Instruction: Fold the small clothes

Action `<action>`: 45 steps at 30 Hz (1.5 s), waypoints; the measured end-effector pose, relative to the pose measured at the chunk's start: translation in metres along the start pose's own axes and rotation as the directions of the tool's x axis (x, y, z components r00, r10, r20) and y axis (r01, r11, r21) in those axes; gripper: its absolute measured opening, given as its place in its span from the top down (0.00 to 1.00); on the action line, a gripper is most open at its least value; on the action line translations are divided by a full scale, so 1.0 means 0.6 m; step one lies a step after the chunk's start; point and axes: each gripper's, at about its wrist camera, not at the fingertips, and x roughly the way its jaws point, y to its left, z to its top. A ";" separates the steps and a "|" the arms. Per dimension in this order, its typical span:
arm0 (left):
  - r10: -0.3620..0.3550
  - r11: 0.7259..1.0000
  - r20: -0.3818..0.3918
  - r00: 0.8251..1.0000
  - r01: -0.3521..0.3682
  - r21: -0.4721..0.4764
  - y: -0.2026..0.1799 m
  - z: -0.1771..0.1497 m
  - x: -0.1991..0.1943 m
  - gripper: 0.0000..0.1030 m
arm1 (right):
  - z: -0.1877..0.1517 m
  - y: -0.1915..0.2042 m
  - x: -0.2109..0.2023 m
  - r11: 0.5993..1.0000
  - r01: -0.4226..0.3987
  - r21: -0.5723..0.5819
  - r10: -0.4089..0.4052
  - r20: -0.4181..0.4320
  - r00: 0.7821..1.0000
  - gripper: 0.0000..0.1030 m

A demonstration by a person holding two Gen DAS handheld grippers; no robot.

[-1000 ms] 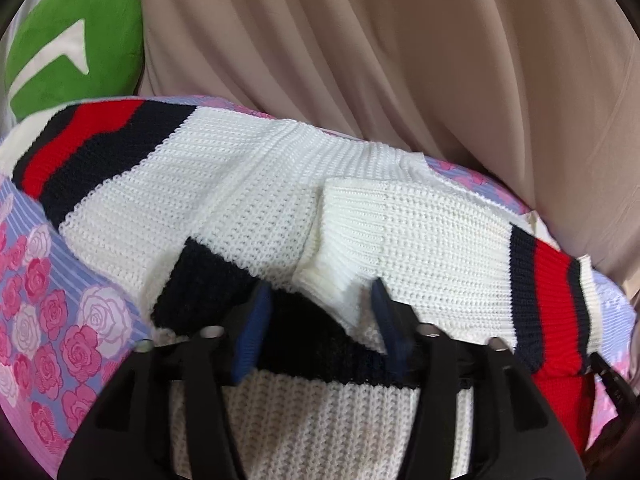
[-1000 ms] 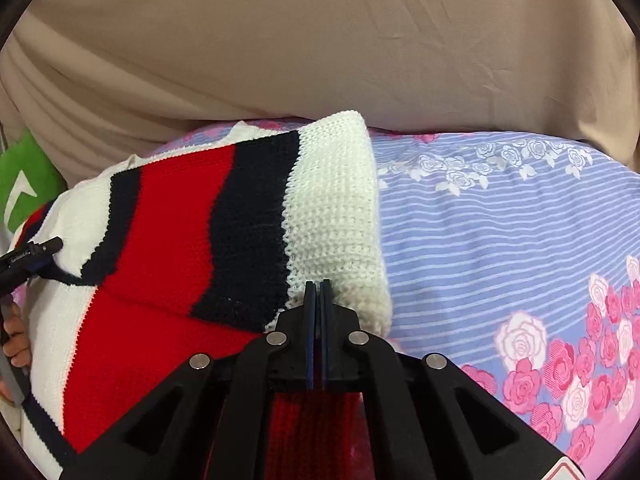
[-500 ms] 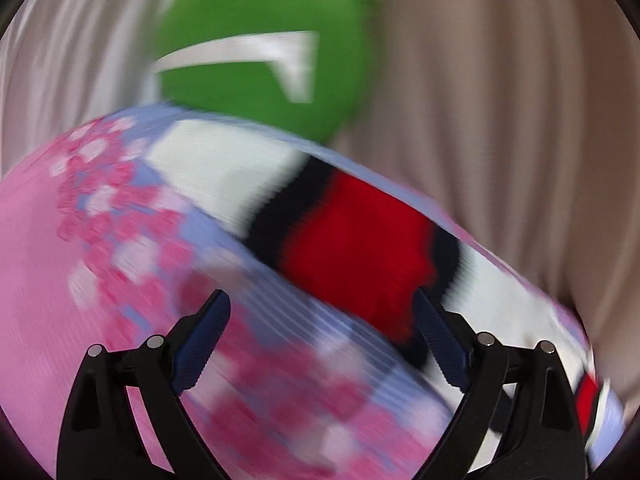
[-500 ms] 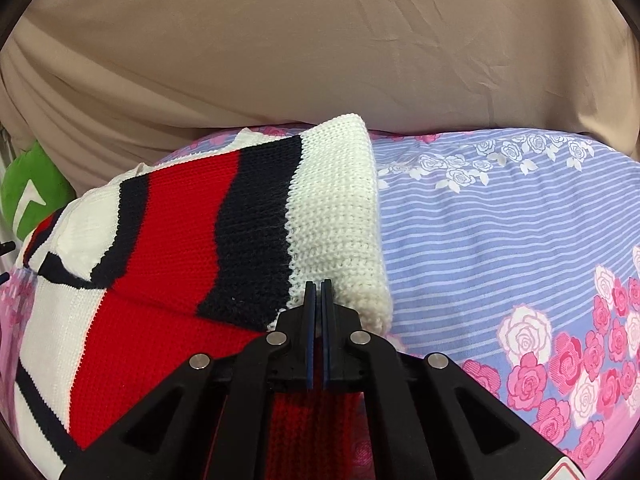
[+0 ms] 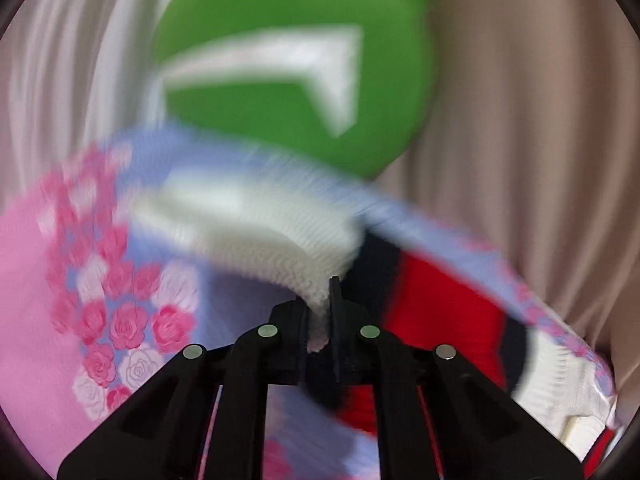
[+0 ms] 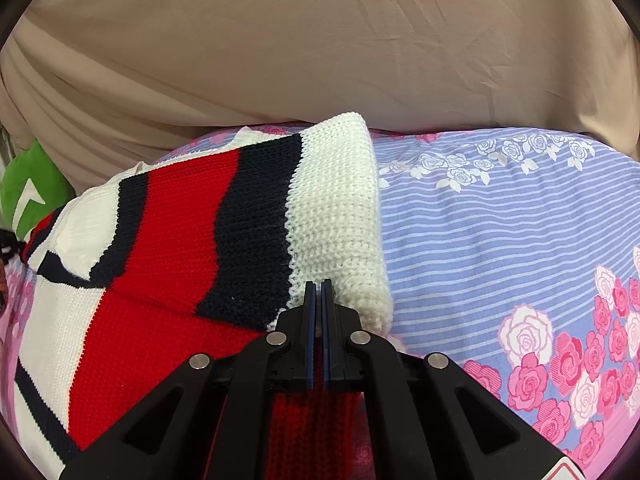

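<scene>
A knitted sweater (image 6: 256, 224) in white with red and navy stripes lies on the floral bedsheet (image 6: 500, 232). My right gripper (image 6: 318, 292) is shut on the sweater's folded near edge, at the white and navy bands. In the blurred left wrist view my left gripper (image 5: 320, 308) is shut on the white cuff of a sleeve (image 5: 280, 236) and holds it raised off the sheet. The red and navy stripes (image 5: 440, 312) lie to its right.
A green cushion (image 5: 296, 72) with a white mark stands behind the sleeve, also at the far left of the right wrist view (image 6: 28, 188). A beige curtain (image 6: 320, 48) hangs behind the bed. Open floral sheet (image 5: 60, 320) spreads to the sweater's sides.
My left gripper left the sweater's navy collar, swung left, then shut on the white sleeve cuff and lifted it. My right gripper has stayed shut on the sweater's edge.
</scene>
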 end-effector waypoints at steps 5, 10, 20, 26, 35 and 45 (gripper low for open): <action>-0.273 0.933 0.159 0.949 0.221 0.282 -0.234 -0.055 -0.200 0.92 | 0.002 0.002 0.004 1.000 0.000 -0.001 0.000 -0.001 1.000 1.00; -0.494 0.715 0.009 0.869 0.400 0.573 -0.471 -0.262 -0.309 0.90 | 0.001 0.008 0.008 1.000 -0.021 0.009 0.021 0.001 1.000 0.99; -0.486 0.610 -0.246 0.838 0.527 0.592 -0.475 -0.451 -0.249 0.30 | -0.002 0.026 -0.011 0.990 -0.140 -0.005 0.140 0.067 0.988 0.68; -0.457 0.774 -0.163 0.874 0.482 0.411 -0.311 -0.356 -0.246 0.11 | 0.001 0.144 -0.070 0.964 -0.167 -0.209 0.195 0.122 0.973 0.36; -0.342 0.912 -0.319 0.884 0.394 0.115 -0.214 -0.282 -0.089 0.24 | 0.043 0.316 0.068 0.911 -0.025 -0.412 0.034 0.015 0.999 0.41; -0.328 0.902 -0.286 0.900 0.389 0.190 -0.204 -0.294 -0.098 0.24 | 0.072 0.050 0.063 0.964 -0.126 0.233 0.133 -0.014 0.991 0.67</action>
